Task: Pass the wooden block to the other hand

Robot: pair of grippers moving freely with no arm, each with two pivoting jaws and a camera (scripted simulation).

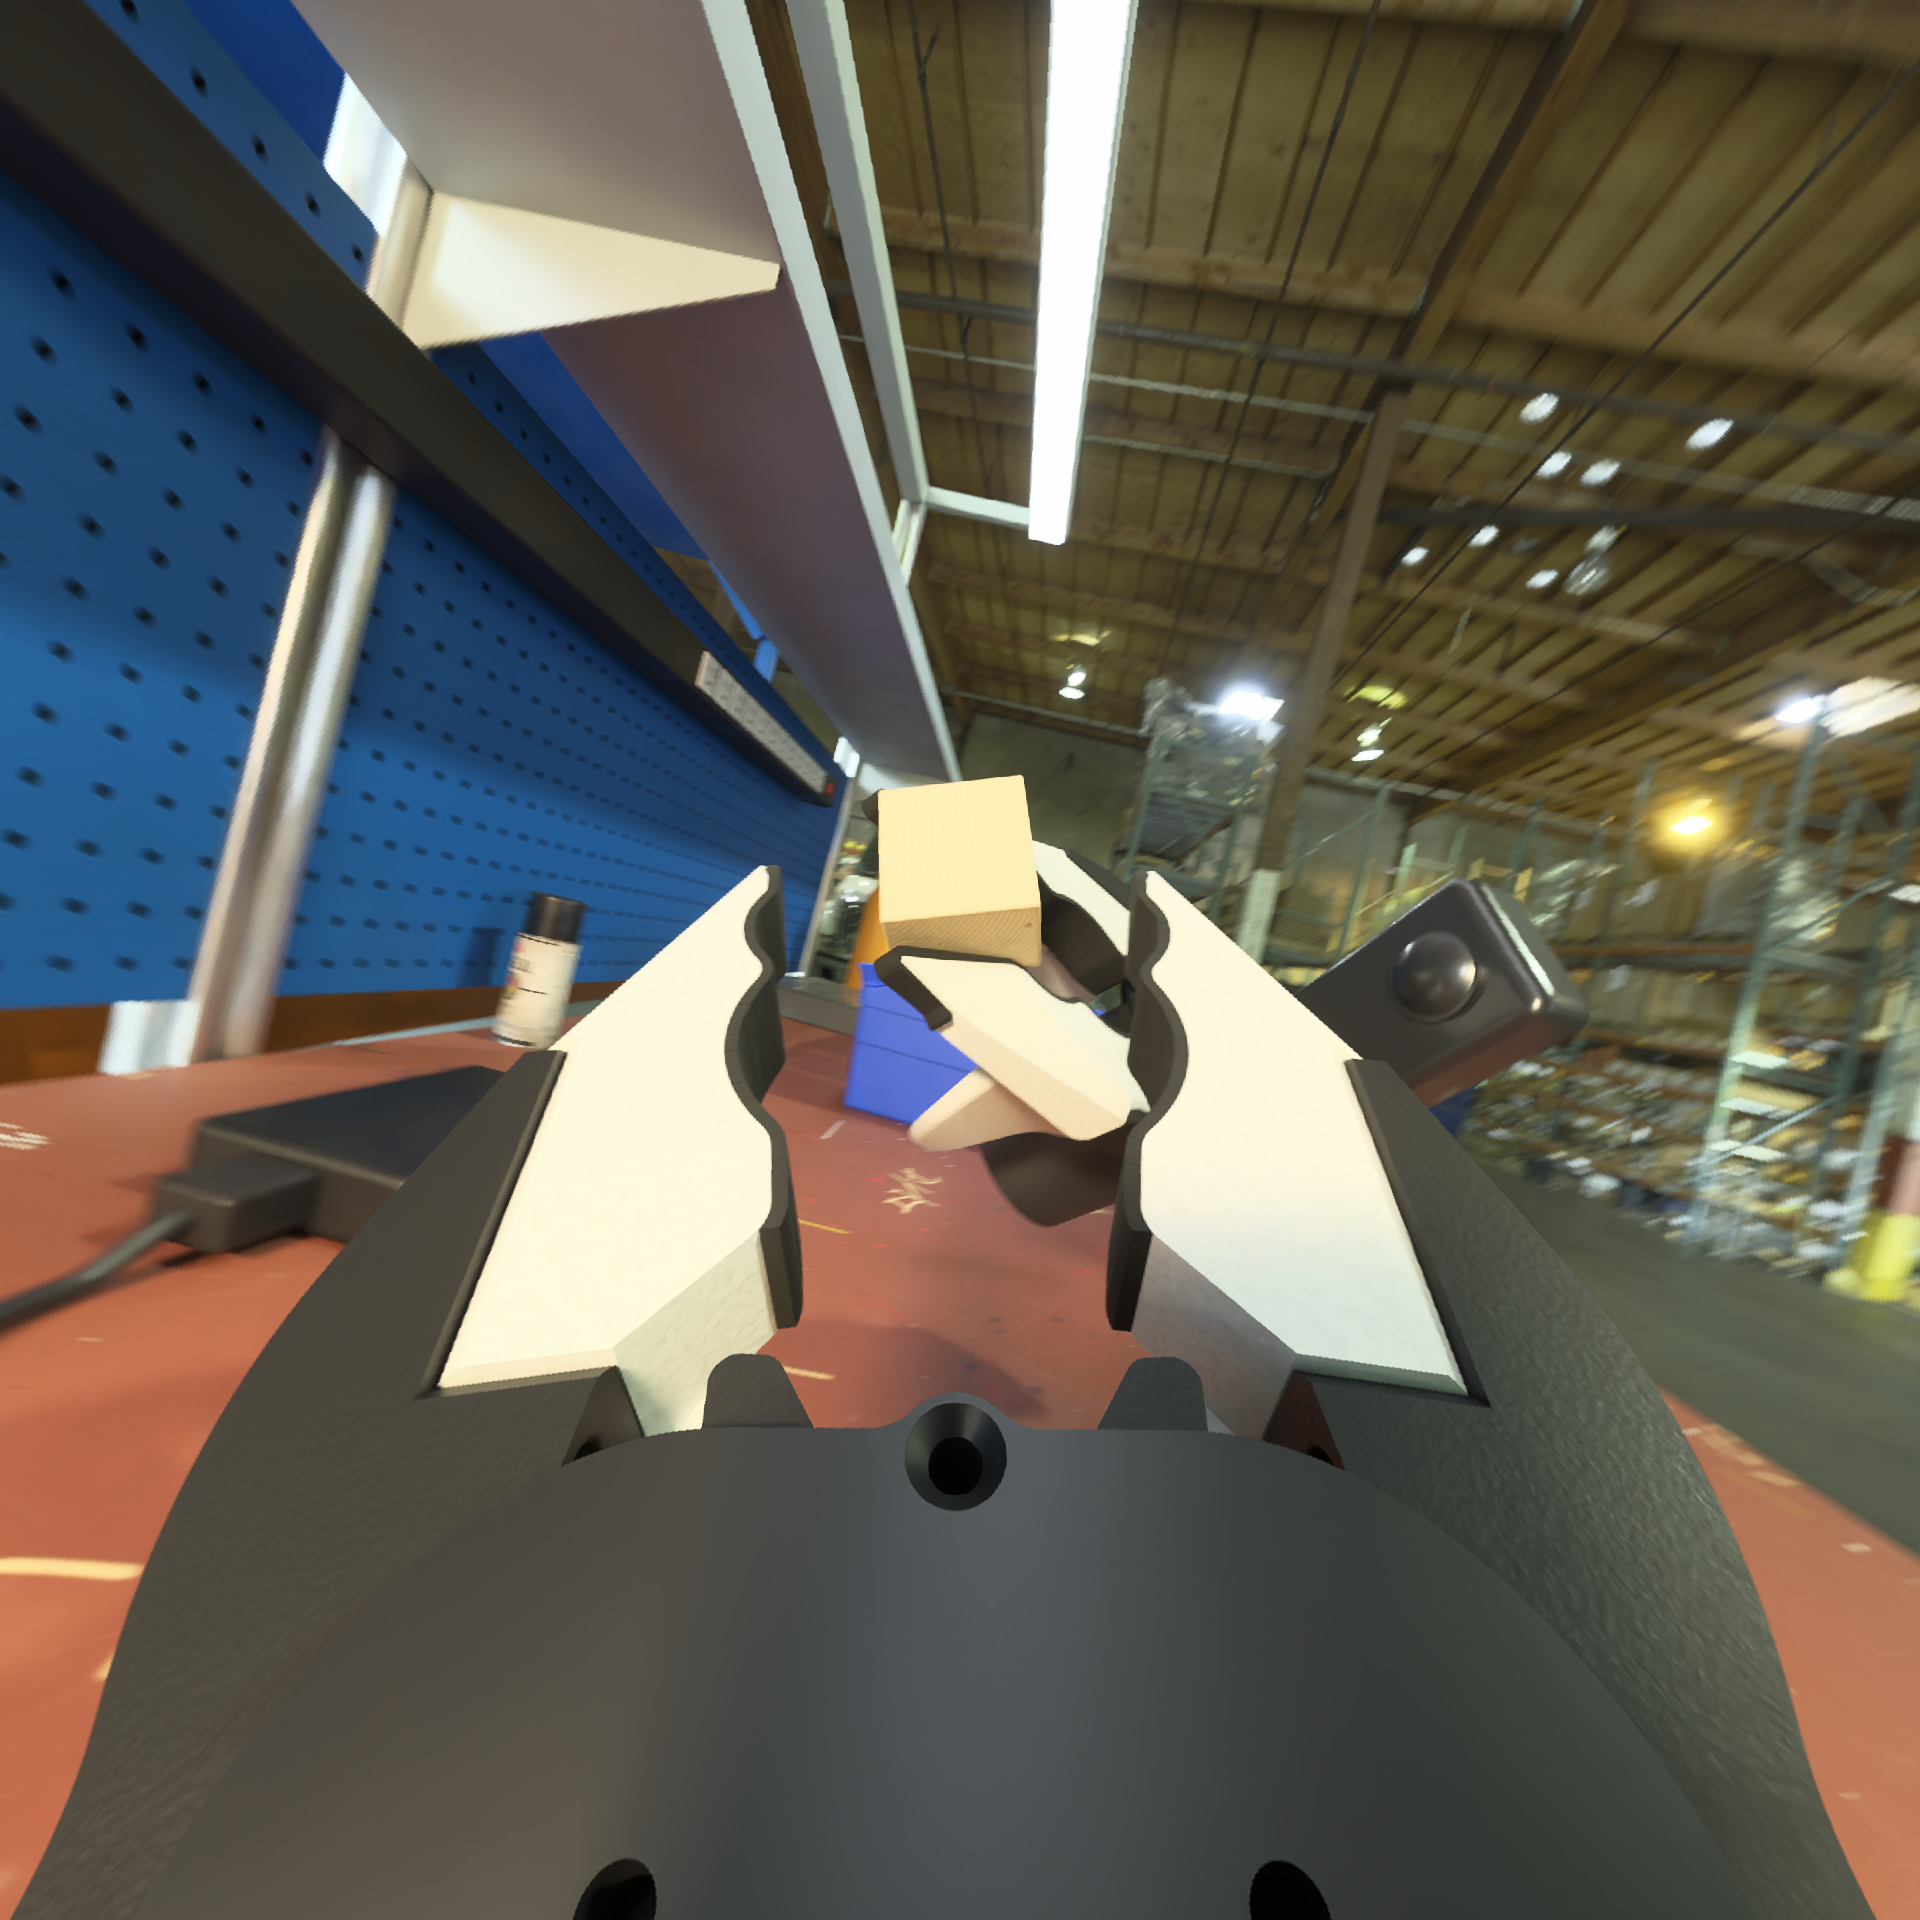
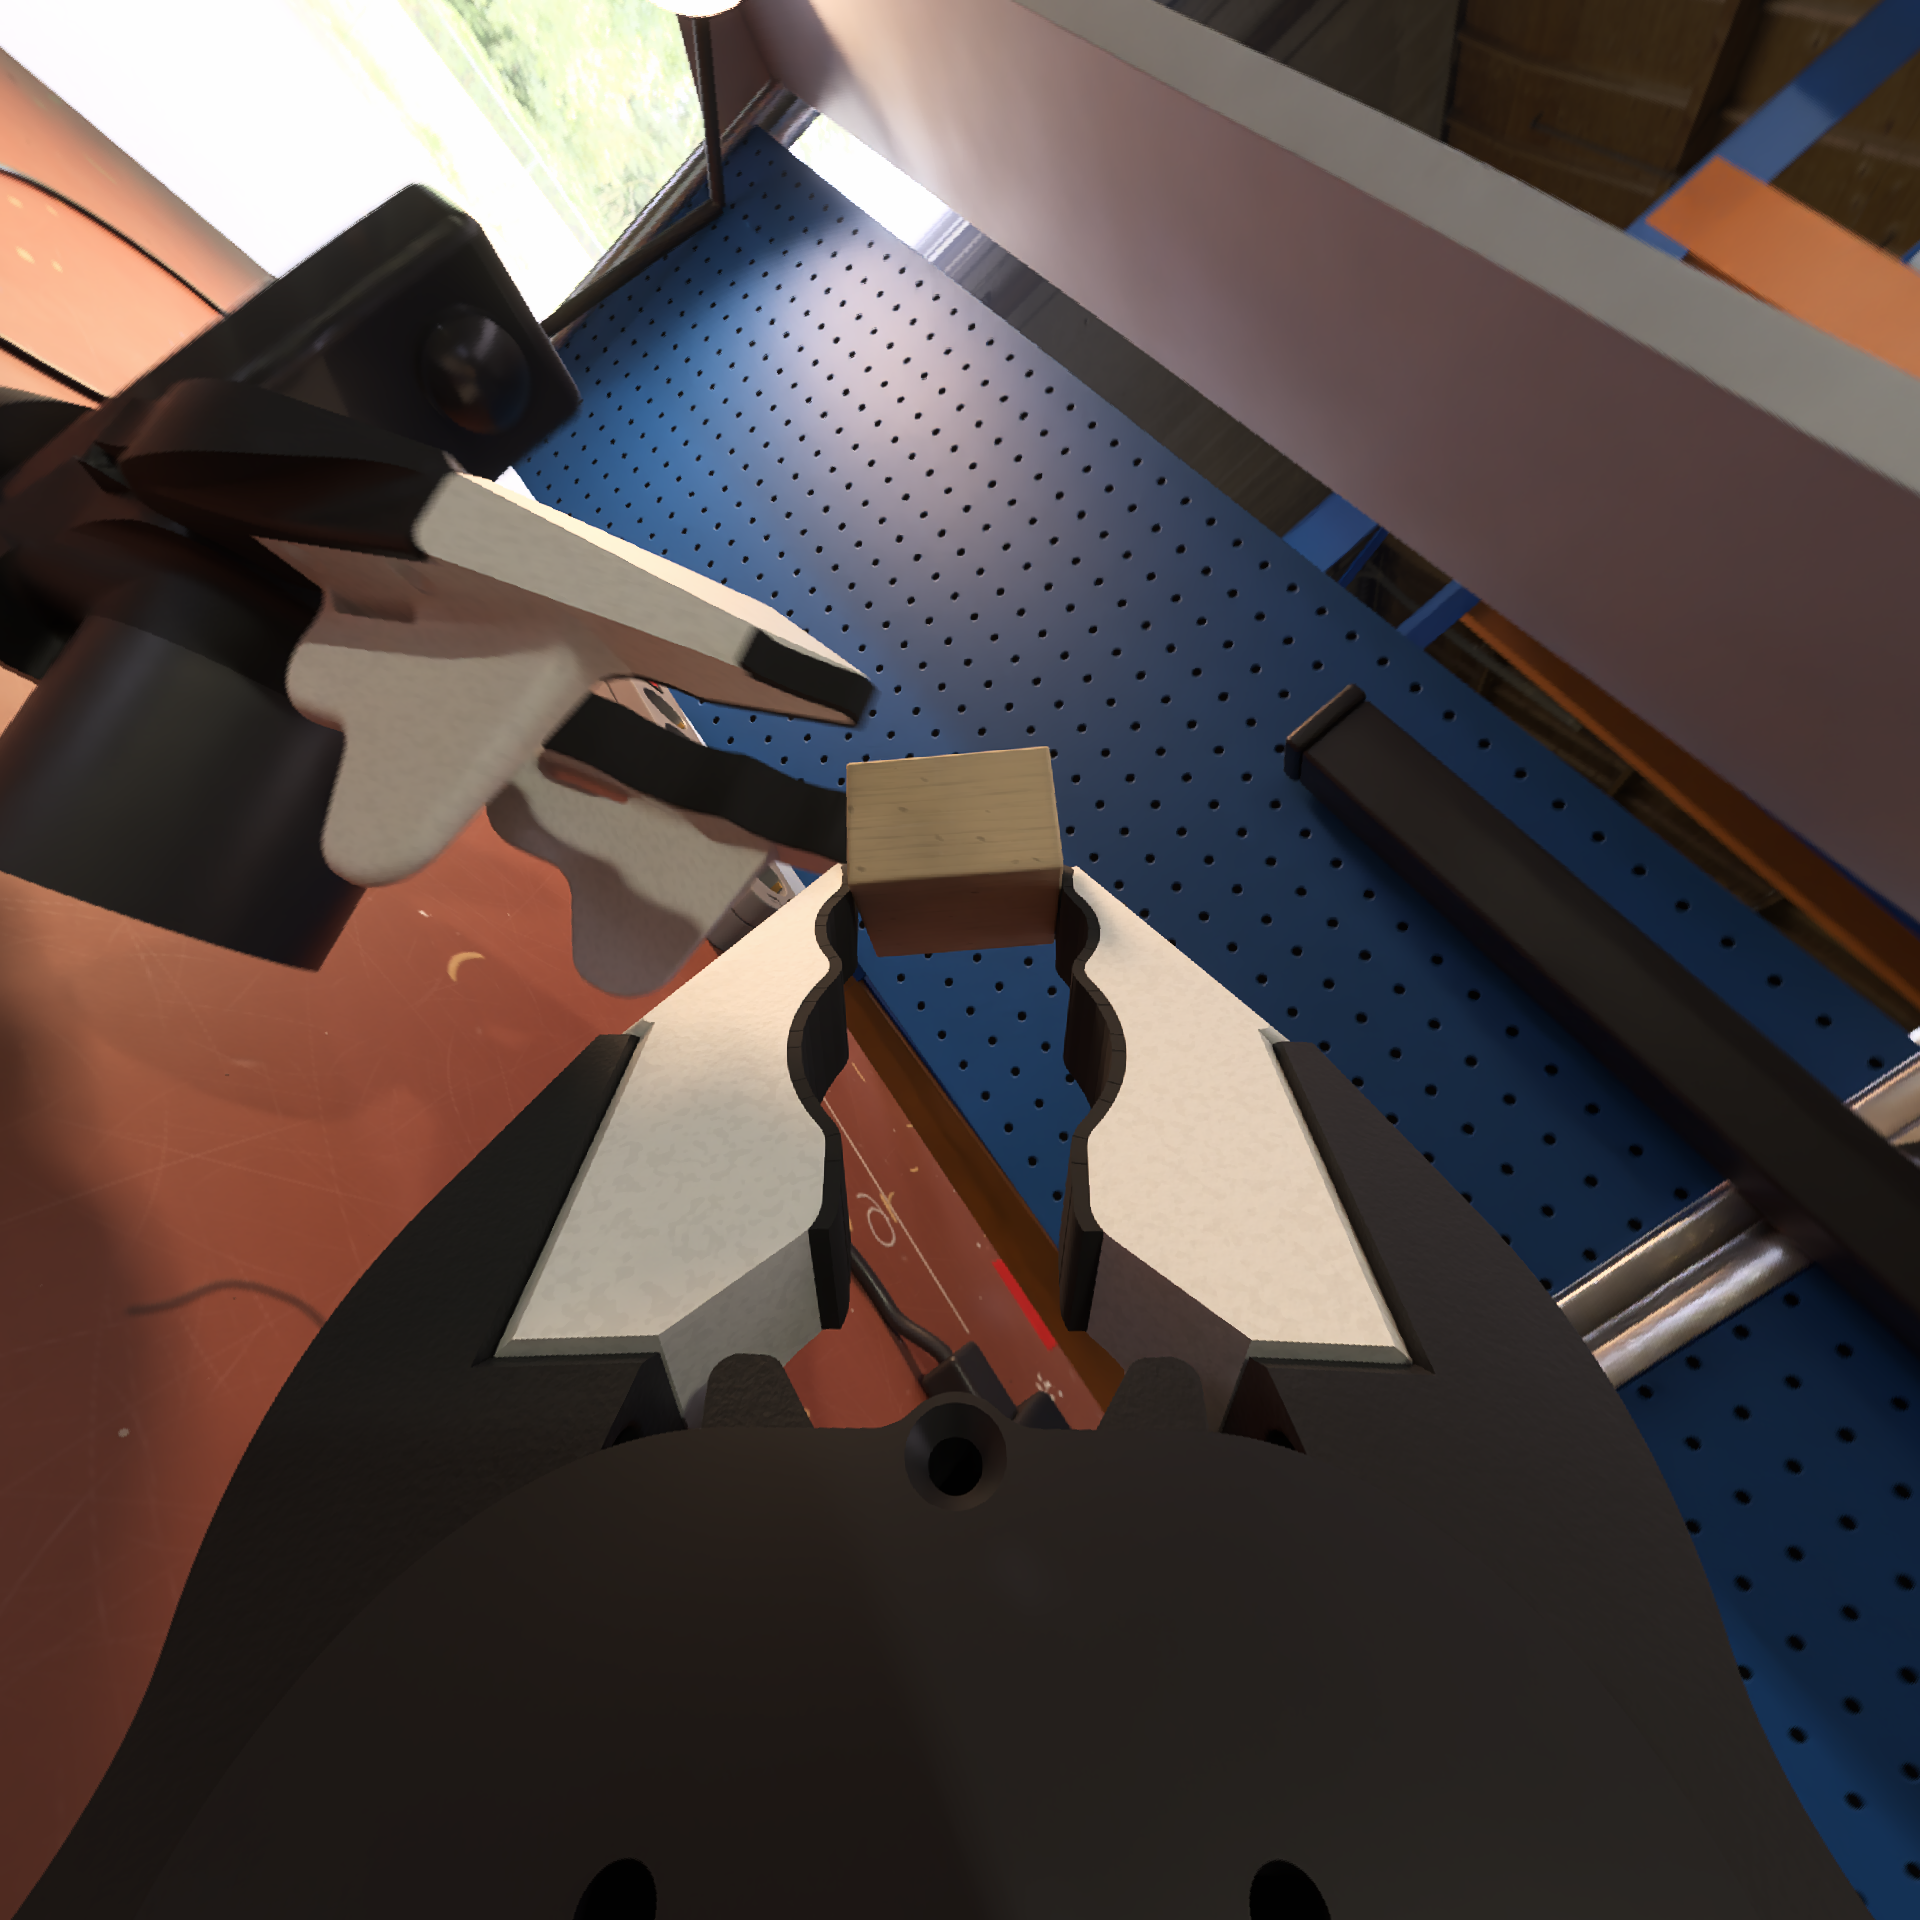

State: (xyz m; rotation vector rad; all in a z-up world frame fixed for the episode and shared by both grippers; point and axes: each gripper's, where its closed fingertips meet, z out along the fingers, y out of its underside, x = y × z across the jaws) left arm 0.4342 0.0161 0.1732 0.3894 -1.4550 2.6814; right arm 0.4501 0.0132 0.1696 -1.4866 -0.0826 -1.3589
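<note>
One block [image 2: 951, 831] sits pinched in the right gripper [image 2: 954, 904]; the left gripper [image 1: 956, 925], jaws open, points at it, just short.

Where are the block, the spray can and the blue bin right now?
block [image 2: 951, 831]: right wrist view, on its pale upper face, above the fingers.
spray can [image 1: 540, 971]: left wrist view, on its white body, by the pegboard.
blue bin [image 1: 902, 1060]: left wrist view, on its front wall.

Spray can [image 1: 540, 971] blurred; warehouse racks [image 1: 1714, 1039] indistinct.
</note>
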